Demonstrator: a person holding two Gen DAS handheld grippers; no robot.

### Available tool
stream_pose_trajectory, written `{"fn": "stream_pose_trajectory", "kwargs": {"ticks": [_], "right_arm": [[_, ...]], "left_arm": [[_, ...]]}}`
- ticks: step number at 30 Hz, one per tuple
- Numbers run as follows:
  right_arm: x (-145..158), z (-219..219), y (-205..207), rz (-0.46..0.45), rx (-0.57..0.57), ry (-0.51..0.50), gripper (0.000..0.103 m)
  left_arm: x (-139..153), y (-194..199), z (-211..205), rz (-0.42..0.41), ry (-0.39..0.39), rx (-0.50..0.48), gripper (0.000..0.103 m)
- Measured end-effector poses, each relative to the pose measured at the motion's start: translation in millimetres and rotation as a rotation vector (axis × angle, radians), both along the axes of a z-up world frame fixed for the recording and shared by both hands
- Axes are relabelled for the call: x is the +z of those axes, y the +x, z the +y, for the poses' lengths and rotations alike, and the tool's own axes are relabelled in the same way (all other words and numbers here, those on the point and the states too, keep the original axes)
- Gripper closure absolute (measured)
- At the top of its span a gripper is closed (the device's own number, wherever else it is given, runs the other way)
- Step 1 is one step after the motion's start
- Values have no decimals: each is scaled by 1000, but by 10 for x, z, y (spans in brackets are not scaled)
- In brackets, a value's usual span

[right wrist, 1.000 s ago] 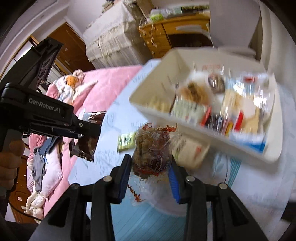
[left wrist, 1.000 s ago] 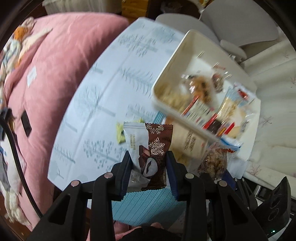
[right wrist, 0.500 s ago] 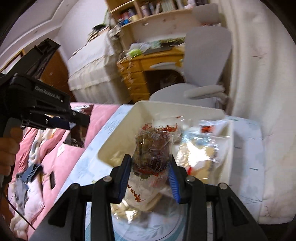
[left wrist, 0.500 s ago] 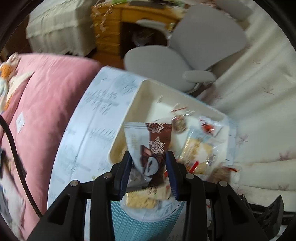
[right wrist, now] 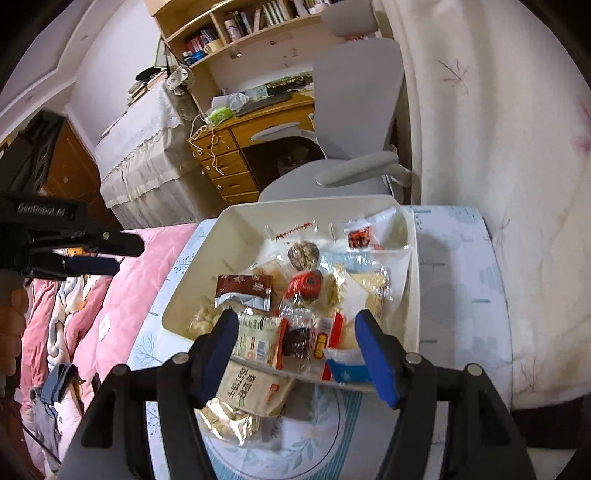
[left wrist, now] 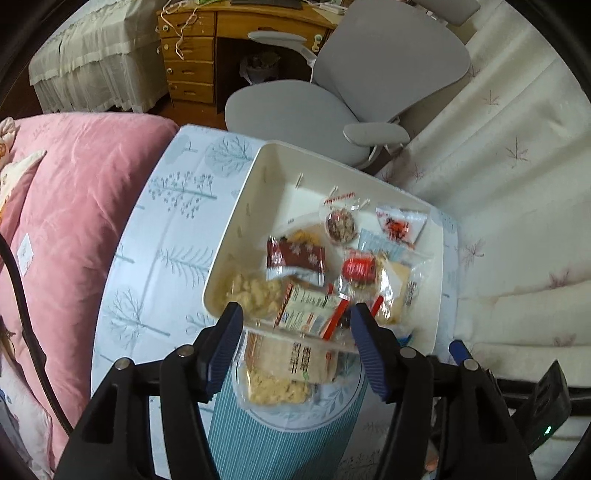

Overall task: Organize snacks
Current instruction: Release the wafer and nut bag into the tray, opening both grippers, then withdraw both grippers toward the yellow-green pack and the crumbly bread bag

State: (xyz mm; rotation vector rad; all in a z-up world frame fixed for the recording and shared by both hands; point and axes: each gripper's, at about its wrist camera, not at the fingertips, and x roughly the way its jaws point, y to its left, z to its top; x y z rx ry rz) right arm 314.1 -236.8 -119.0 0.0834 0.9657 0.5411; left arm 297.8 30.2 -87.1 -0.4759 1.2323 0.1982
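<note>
Cream bin (left wrist: 236, 236) on tree-print table (left wrist: 166, 229) heaped with snack packets, brown snowflake packet (left wrist: 295, 260) at its nine o'clock side, left gripper (left wrist: 295, 347) and right gripper (right wrist: 295, 350) just opened, jaws wide and empty, tan packet (right wrist: 251, 387) outside at six o'clock.

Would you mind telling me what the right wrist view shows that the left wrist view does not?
Only the right wrist view shows the bookshelf, the left tongs seen from the side, and the hand holding them. Only the left wrist view shows a black device with a green light at lower right. Both show the white bin of snacks, the brown packet in it, the grey chair and the pink quilt.
</note>
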Motion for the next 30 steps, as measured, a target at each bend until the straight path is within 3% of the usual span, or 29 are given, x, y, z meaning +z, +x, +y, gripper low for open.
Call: {"fn": "stream_pose_trajectory", "kwargs": {"ticks": [5, 15, 24, 30], "right_arm": [[-33, -53, -73, 68, -53, 20, 36], [-92, -47, -425, 161, -146, 18, 35], [-225, 196, -828, 283, -273, 22, 35], [-360, 471, -1130, 353, -379, 26, 35]], "left_arm": [[-168, -293, 54, 48, -40, -9, 39], [-596, -951, 278, 148, -95, -54, 38], [-608, -1330, 602, 90, -57, -210, 38], [-605, -1511, 805, 37, 33, -377, 32]]}}
